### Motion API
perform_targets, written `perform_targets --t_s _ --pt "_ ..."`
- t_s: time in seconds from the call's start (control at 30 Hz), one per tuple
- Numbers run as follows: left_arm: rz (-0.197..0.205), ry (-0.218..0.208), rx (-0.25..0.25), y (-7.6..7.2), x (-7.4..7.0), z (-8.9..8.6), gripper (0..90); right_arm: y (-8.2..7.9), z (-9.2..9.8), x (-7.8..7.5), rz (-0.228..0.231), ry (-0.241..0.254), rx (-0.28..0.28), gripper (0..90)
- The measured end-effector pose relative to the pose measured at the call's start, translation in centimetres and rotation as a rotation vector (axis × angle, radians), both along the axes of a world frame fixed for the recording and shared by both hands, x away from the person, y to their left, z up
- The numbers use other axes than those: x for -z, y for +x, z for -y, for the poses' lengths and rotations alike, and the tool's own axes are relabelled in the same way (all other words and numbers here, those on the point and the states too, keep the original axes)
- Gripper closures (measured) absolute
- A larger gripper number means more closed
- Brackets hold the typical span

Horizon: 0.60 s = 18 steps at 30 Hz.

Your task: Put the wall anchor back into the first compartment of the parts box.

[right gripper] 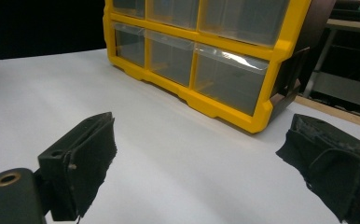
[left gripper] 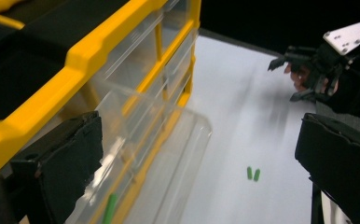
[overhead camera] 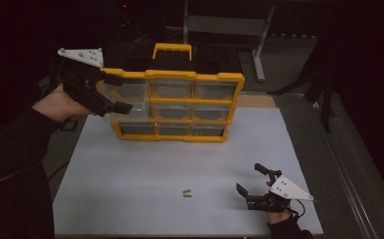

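Note:
A yellow organizer (overhead camera: 172, 74) with clear drawers stands upright at the back of the white table (overhead camera: 130, 169). Its middle-left drawer (overhead camera: 130, 113) is pulled out and slants forward. My left gripper (overhead camera: 119, 93) hovers at that drawer with its jaws wide open, the pads off the plastic. In the left gripper view the drawer (left gripper: 178, 154) lies ahead between the jaws, and a green piece (left gripper: 109, 207) lies in it. Two small green pieces (overhead camera: 186, 193) lie side by side on the table. My right gripper (overhead camera: 247, 178) rests open near the front right, with nothing between its jaws.
The organizer's yellow carry handle (overhead camera: 172, 49) sticks up at the top. A metal frame (overhead camera: 259, 45) stands on the floor behind the table. The table's right edge (overhead camera: 299, 159) runs just past my right gripper.

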State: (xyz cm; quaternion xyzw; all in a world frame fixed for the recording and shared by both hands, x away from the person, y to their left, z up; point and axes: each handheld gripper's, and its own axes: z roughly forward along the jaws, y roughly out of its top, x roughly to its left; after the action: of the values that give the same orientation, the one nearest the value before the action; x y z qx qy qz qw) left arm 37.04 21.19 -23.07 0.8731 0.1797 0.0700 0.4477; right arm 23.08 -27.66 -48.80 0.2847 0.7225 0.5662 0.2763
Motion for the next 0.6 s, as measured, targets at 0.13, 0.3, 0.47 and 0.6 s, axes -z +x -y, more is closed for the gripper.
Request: perform_targets --t_s 0.13,0.3,0.47,0.6 --pt "0.005 -0.024 0.016 -0.6 0.4 0.7 0.0 0.0 0.0 0.0 0.003 -0.001 0.002 8.0" --pt "0.008 -0.061 0.058 -1.7 0.9 2.1 0.0 0.0 0.0 0.0 0.003 -0.002 0.001 8.1" --pt "0.009 -0.076 0.098 -2.5 1.7 3.6 0.0 0.0 0.0 0.0 0.005 -0.003 0.001 8.1" --pt "0.019 -0.1 0.131 -3.2 2.6 4.6 0.2 -0.1 0.0 -0.1 0.006 -0.005 0.002 8.1"
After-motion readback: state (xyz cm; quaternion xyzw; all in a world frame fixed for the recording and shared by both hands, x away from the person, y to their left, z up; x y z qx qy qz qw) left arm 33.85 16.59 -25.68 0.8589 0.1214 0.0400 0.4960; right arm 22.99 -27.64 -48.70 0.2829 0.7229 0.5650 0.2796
